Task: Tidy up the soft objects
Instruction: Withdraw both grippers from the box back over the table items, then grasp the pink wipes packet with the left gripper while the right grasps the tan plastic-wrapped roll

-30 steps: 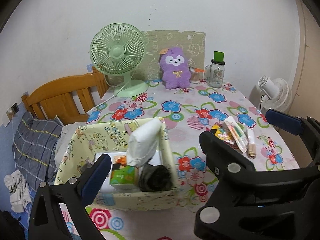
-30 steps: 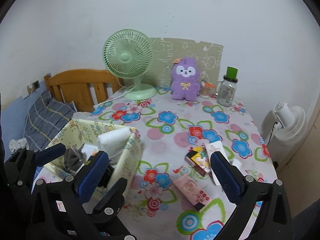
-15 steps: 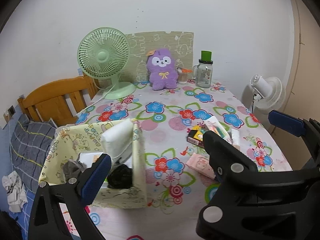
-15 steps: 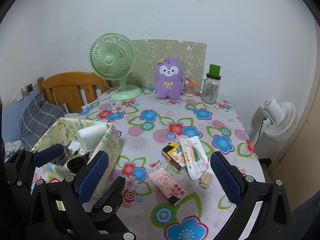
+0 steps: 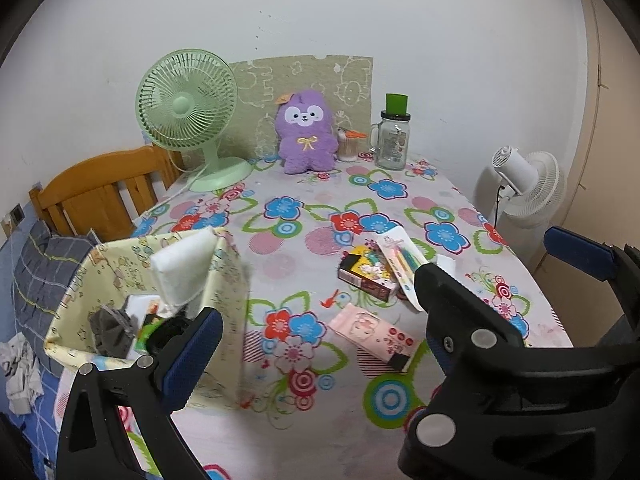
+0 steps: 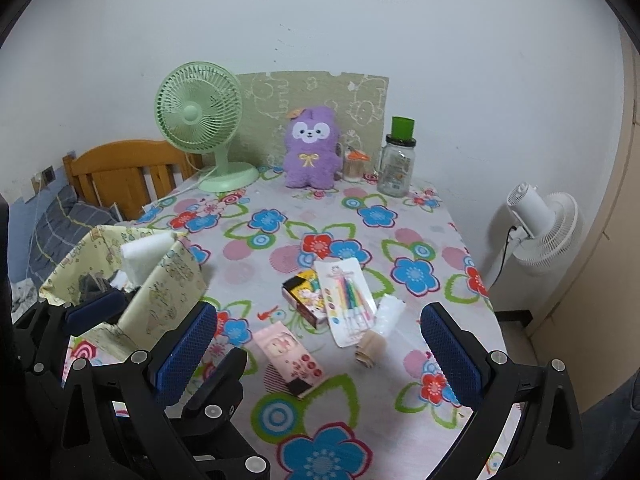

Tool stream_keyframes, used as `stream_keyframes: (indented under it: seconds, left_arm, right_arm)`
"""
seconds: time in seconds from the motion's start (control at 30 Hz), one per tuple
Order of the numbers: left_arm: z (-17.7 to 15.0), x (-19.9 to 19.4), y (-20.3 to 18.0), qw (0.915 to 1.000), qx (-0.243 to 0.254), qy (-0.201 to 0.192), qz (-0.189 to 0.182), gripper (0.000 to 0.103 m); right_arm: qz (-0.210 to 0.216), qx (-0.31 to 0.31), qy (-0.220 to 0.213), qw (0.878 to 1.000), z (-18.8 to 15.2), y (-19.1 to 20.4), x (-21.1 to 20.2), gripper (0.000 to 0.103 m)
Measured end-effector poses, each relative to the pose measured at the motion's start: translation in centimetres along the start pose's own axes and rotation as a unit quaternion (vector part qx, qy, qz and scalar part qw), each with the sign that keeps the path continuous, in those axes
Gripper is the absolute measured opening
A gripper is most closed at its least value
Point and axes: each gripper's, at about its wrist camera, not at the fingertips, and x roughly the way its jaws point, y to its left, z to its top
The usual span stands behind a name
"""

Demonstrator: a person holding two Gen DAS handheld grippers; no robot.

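A purple plush toy [image 5: 306, 136] [image 6: 310, 148] sits upright at the table's far edge. A yellow fabric bin [image 5: 230, 280] [image 6: 168, 296] stands at the near left and holds a white foam block [image 5: 184, 268] [image 6: 146, 254], a grey cloth [image 5: 112, 328] and small boxes. My left gripper [image 5: 384, 300] is open and empty, right of the bin. My right gripper [image 6: 320, 352] is open and empty above a pink box [image 6: 288, 356]. The left gripper's arm also shows in the right wrist view [image 6: 92, 312].
A green desk fan [image 5: 188, 116], a glass jar with a green lid [image 5: 394, 136], a black-and-yellow box [image 6: 304, 294], a marker pack [image 6: 348, 300] and a small roll [image 6: 370, 346] lie on the floral tablecloth. A white floor fan [image 6: 540, 224] stands right; a wooden bed frame [image 5: 100, 192] left.
Both grippers have pulled back and swung right from the bin. The bin now sits further left in both views, and the boxes and marker pack have come into fuller view.
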Motion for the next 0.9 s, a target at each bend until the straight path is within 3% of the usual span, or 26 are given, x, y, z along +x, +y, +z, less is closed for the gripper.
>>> stream_keyframes:
  seconds: [0.53, 0.9]
  left_arm:
    - [-0.3, 2.6, -2.0, 0.9999, -0.008, 0.010, -0.009, 0.102]
    - [-0.7, 6.3, -2.4, 0.9994, -0.007, 0.035, -0.001, 0.102]
  right_arm:
    - [0.005, 0.011, 0.014, 1.000, -1.0, -3.0, 2.4, 0.103]
    - [0.013, 0.024, 0.037, 0.999, -1.9, -4.2, 6.3, 0.103]
